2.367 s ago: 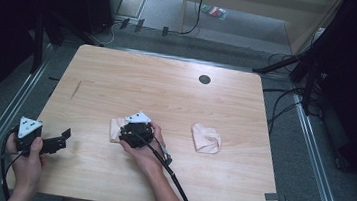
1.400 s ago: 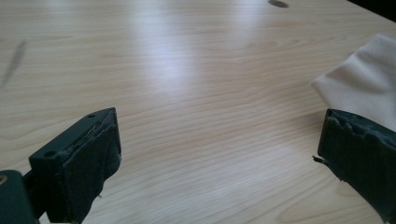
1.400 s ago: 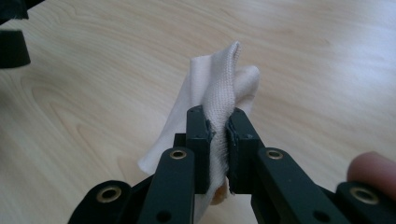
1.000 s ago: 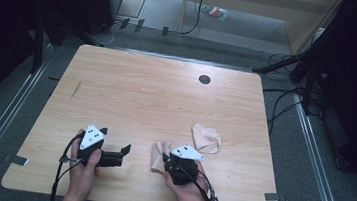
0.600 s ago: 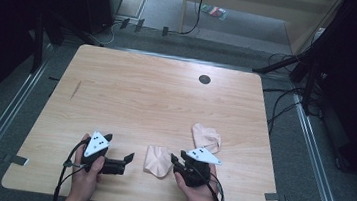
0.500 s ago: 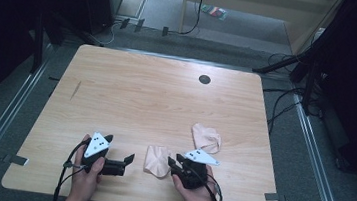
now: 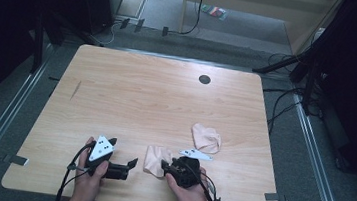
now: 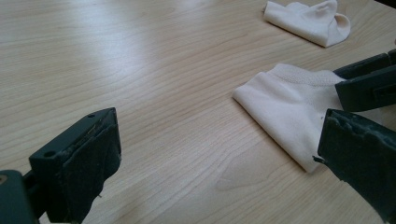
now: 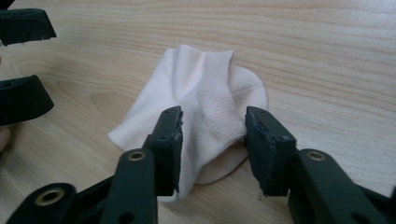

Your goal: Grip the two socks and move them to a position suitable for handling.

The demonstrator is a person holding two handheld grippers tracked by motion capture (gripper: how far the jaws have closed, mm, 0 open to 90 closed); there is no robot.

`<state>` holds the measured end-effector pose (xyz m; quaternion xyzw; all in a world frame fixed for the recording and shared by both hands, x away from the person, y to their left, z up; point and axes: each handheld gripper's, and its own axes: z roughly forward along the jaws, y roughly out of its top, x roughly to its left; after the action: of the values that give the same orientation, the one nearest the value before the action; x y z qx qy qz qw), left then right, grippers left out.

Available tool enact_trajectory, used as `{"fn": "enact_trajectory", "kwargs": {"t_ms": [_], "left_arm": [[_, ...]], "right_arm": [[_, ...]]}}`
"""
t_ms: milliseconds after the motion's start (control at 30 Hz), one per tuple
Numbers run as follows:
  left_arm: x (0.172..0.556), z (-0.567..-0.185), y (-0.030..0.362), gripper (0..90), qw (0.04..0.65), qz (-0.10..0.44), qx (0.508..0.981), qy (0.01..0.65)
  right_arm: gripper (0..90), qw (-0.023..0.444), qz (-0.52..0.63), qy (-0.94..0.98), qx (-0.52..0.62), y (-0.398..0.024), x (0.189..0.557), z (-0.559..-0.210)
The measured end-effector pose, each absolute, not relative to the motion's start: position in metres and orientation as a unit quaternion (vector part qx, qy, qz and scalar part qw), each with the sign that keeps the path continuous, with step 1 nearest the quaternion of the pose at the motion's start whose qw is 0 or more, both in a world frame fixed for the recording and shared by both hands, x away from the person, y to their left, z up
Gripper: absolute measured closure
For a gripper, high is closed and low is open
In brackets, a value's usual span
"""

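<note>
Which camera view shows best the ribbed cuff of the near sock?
The right gripper view: the ribbed cuff lies large between the right gripper's open fingers. The left gripper view shows the near sock sidelong, its cuff edge faint. The high view shows it small, without detail.

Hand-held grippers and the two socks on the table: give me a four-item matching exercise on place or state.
Things:
1 left hand-held gripper
2 right hand-held gripper
3 near sock
4 far sock

Places or states:
a between open jaws
b lying apart, untouched
c open over bare wood
d open, straddling a sock's ribbed cuff

Pairs: 1-c, 2-d, 3-a, 4-b
</note>
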<state>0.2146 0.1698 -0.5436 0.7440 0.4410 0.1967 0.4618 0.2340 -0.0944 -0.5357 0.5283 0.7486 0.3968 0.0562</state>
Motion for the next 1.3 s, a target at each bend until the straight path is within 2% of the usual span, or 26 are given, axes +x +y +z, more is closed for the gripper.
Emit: {"fn": "enact_trajectory", "kwargs": {"t_ms": [233, 367, 600, 767, 967, 1100, 1167, 1233, 1300], "left_arm": [[0.214, -0.544, 0.169, 0.0, 0.461, 0.196, 0.745, 0.44], [0.213, -0.545, 0.167, 0.0, 0.46, 0.193, 0.748, 0.438], [0.211, -0.546, 0.159, 0.0, 0.462, 0.18, 0.757, 0.427], [0.209, -0.545, 0.147, 0.0, 0.468, 0.146, 0.771, 0.406], [0.21, -0.546, 0.13, 0.0, 0.453, 0.133, 0.779, 0.413], [0.214, -0.546, 0.126, 10.0, 0.441, 0.131, 0.774, 0.435], [0.215, -0.546, 0.125, 18.1, 0.437, 0.131, 0.77, 0.446], [0.216, -0.547, 0.126, 31.8, 0.439, 0.126, 0.774, 0.438], [0.214, -0.546, 0.126, 51.8, 0.445, 0.126, 0.779, 0.423]], "right_arm": [[73.5, 0.081, 0.404, 0.752, 0.515, -0.092, 0.229, -0.531], [78.8, 0.098, 0.418, 0.755, 0.495, -0.091, 0.226, -0.528], [83.2, 0.109, 0.44, 0.748, 0.484, -0.089, 0.225, -0.519], [83.5, 0.104, 0.464, 0.745, 0.467, -0.085, 0.227, -0.503], [83.7, 0.096, 0.485, 0.744, 0.45, -0.077, 0.223, -0.488], [83.7, 0.09, 0.496, 0.741, 0.443, -0.076, 0.221, -0.481], [83.7, 0.088, 0.502, 0.74, 0.439, -0.076, 0.219, -0.477], [83.7, 0.086, 0.506, 0.739, 0.436, -0.076, 0.217, -0.474], [83.8, 0.08, 0.513, 0.737, 0.434, -0.076, 0.216, -0.472]]}}
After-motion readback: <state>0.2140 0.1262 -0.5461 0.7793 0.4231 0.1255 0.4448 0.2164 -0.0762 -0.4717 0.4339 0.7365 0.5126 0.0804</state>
